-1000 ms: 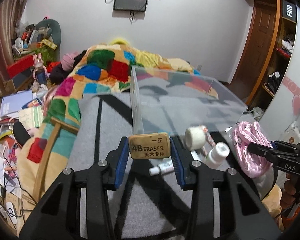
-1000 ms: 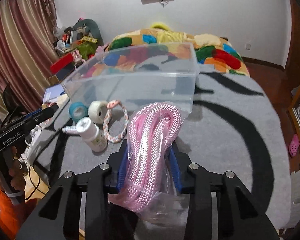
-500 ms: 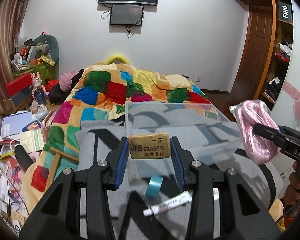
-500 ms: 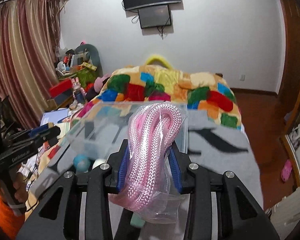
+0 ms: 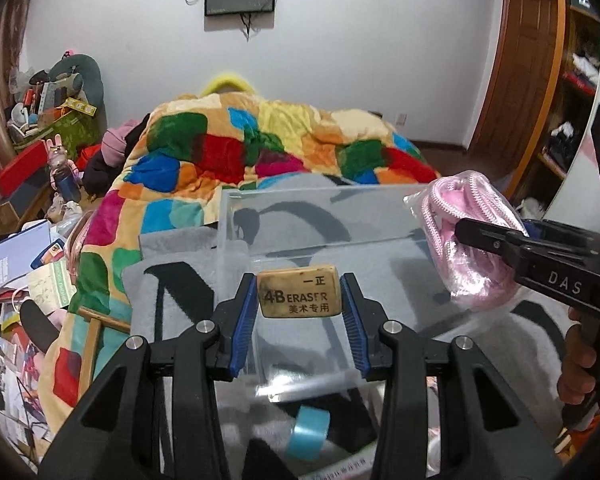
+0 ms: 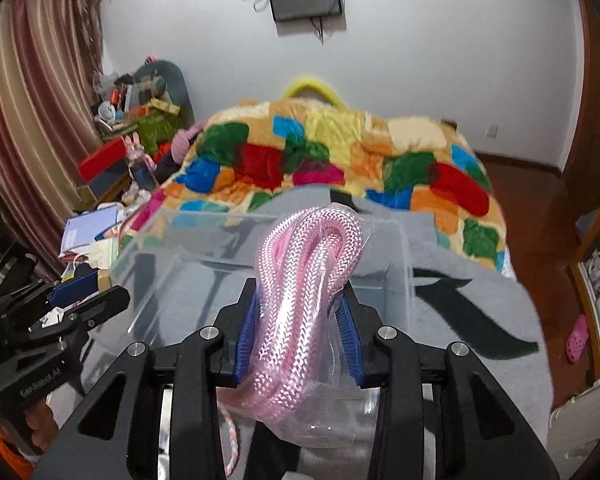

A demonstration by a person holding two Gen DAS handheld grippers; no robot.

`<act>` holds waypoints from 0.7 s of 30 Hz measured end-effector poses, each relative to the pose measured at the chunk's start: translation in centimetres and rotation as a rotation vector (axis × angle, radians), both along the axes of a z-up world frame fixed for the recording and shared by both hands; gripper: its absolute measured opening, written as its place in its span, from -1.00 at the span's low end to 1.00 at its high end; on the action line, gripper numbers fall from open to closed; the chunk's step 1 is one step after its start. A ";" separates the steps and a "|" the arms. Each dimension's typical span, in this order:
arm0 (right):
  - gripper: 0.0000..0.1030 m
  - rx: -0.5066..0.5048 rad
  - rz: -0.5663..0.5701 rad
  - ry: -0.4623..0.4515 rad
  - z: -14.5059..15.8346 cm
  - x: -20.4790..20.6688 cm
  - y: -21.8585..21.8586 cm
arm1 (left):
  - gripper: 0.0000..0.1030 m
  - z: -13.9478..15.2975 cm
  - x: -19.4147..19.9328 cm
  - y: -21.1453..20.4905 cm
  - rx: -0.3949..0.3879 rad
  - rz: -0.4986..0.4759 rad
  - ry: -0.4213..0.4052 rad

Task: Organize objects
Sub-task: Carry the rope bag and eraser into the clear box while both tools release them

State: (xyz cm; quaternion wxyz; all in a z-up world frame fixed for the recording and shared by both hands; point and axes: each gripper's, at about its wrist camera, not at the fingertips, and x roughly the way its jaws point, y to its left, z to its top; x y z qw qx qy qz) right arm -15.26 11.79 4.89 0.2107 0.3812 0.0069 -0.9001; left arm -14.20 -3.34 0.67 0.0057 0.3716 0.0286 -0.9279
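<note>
My left gripper is shut on a tan 4B eraser and holds it above the near edge of a clear plastic box on the grey blanket. My right gripper is shut on a bagged pink rope and holds it over the same box. In the left wrist view the rope hangs at the box's right side. A blue tape roll lies on the blanket below my left gripper. A pink-and-white cord lies under my right gripper.
A patchwork quilt covers the bed beyond the box. Books and clutter lie on the floor at the left. A wooden door and shelves stand at the right. The bed's right edge drops to the wooden floor.
Both grippers have risen from the blanket and moved forward over the clear box, each keeping its object. The bottle and tape rolls have dropped below or out of view.
</note>
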 end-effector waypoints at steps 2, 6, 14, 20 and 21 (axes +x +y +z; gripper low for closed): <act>-0.34 0.025 0.004 -0.029 -0.9 -0.8 -0.3 | -0.20 -0.7 -0.7 0.2 -0.005 -0.007 -0.026; -0.41 0.069 0.036 -0.057 -2.2 -1.0 -1.0 | -0.20 -1.3 -1.3 0.6 -0.019 -0.020 -0.047; -0.44 0.179 0.095 0.029 -1.3 1.5 -2.6 | 0.02 -1.4 -1.3 1.1 0.011 -0.050 -0.078; 0.07 0.129 0.101 0.034 -0.2 3.3 -1.4 | 0.25 -0.4 0.0 1.3 -0.007 -0.052 -0.053; 0.11 0.118 0.096 0.042 0.0 3.7 -1.1 | 0.26 -0.2 0.3 1.2 -0.005 -0.052 -0.047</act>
